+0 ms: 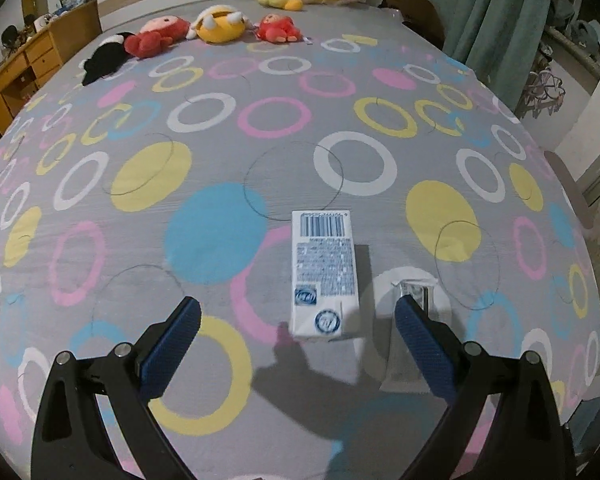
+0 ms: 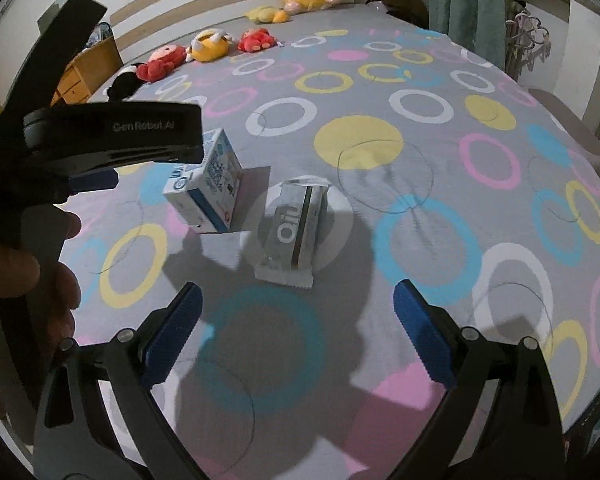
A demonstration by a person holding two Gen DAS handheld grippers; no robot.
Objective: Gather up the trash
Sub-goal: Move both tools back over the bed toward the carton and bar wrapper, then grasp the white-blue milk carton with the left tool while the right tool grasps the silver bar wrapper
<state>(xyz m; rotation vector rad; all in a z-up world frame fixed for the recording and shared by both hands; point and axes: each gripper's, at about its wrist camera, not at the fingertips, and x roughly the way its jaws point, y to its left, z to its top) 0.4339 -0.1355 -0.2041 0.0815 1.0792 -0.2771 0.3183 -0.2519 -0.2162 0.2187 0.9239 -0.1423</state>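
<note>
Two bits of trash, a milk carton (image 1: 323, 276) and a wrapper (image 2: 294, 226), lie side by side on the bed (image 1: 220, 152), each gripper, left (image 1: 298, 330) and right (image 2: 296, 320), spread wide, seemingly lined up to grab one

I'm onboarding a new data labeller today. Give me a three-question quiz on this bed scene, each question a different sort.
1. True or false: the left claw is shut on the white carton.
2. Which trash item lies to the right of the carton in both views?
A. a silver snack wrapper
B. a glass bottle
C. a banana peel
3. Fill in: the plush toys sit in a row at the ____ end of the bed.

Key: 1 false, both claws are open and hold nothing; 2 A; 3 far.
</note>
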